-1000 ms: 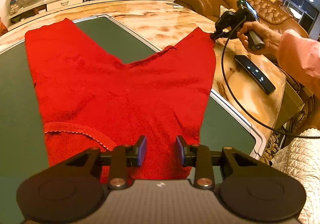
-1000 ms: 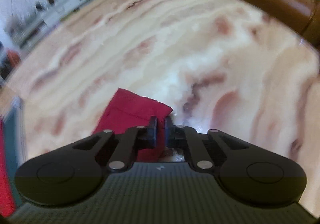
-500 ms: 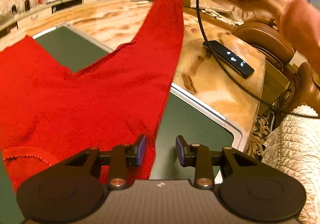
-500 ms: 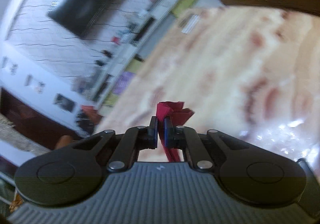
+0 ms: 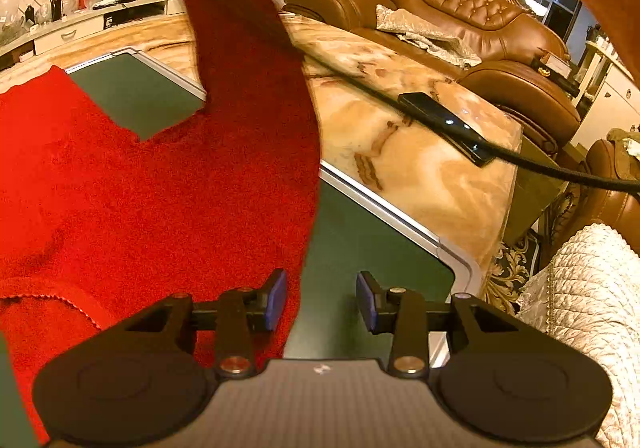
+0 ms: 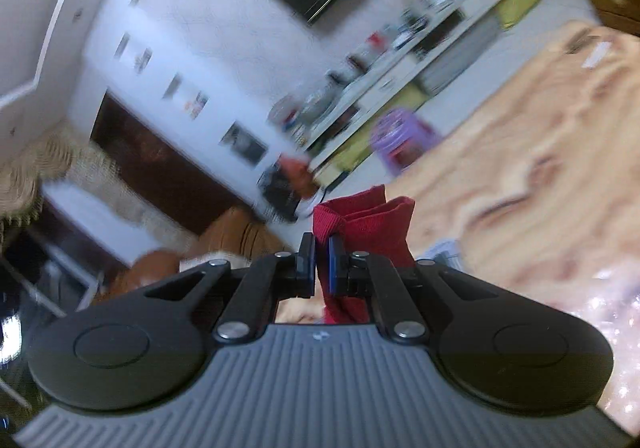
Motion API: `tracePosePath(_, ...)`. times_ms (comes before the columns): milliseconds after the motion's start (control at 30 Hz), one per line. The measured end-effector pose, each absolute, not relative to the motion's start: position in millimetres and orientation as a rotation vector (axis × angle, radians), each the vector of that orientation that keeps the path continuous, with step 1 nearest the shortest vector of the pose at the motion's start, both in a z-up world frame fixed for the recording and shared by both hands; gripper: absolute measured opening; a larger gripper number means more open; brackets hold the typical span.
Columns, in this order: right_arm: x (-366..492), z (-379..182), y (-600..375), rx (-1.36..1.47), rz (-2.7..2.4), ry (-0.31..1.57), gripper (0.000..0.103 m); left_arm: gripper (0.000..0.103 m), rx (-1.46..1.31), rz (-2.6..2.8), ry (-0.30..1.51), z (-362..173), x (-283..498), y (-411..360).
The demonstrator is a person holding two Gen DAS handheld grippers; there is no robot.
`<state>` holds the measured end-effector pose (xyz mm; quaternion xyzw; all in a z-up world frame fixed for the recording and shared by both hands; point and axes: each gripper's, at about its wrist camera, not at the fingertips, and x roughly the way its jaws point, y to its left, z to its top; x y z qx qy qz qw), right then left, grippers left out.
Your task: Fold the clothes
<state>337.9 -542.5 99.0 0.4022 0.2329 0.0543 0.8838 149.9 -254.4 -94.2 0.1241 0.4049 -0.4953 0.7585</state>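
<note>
While we read no writing, our right claw pinches the red knit trousers' cuff; the left claw gapes half-wide at their waist edge, gripping nothing.

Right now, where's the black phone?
In the left wrist view, the flat black phone lies right of centre on the marbled stone tabletop, beyond the green mat's silver edge, with a black cable crossing it.
</note>
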Motion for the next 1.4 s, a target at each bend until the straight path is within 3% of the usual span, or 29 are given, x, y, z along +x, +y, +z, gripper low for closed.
tracePosePath(167, 438.3, 82.1, -465.8, 0.738, 0.086, 0.608, 0.009, 0.042, 0.241, -1.087, 0.877, -96.3, 147.8, -248.4)
tracePosePath(500, 595.7, -54.6, -346.8, 0.679, -0.046, 0.884, 0.009, 0.042, 0.159, -1.091, 0.876, -102.0, 150.1, -232.7)
tracePosePath(567, 603.8, -73.4, -333.8, 0.661, -0.036, 0.965, 0.01, 0.042, 0.15, -1.096, 0.881, -101.8, 150.8, -229.9)
tracePosePath(600, 607.9, -82.8, -327.3, 0.652, -0.03, 1.005, 0.018, 0.042, 0.148, -1.098, 0.883, -101.4, 150.4, -228.2)
tracePosePath(800, 582.5, -78.0, -350.5, 0.622, 0.176, 0.893, 0.031, 0.042, 0.129, -1.102, 0.903, -100.6, 148.2, -214.7)
tracePosePath(933, 559.4, -63.2, -367.1, 0.458, 0.256, 0.859, 0.031, 0.042, 0.113, -1.087, 0.902, -96.6, 148.8, -203.1)
tracePosePath(1100, 543.5, -65.8, -394.0, 0.453, 0.364, 0.846, 0.032, 0.042, 0.098, -1.065, 0.901, -93.5, 144.9, -188.9)
tracePosePath(1400, 543.7, -63.9, -301.2, 0.227, 0.399, 0.905, 0.031, 0.045, 0.127, -1.013, 0.888, -83.4, 141.7, -187.5)
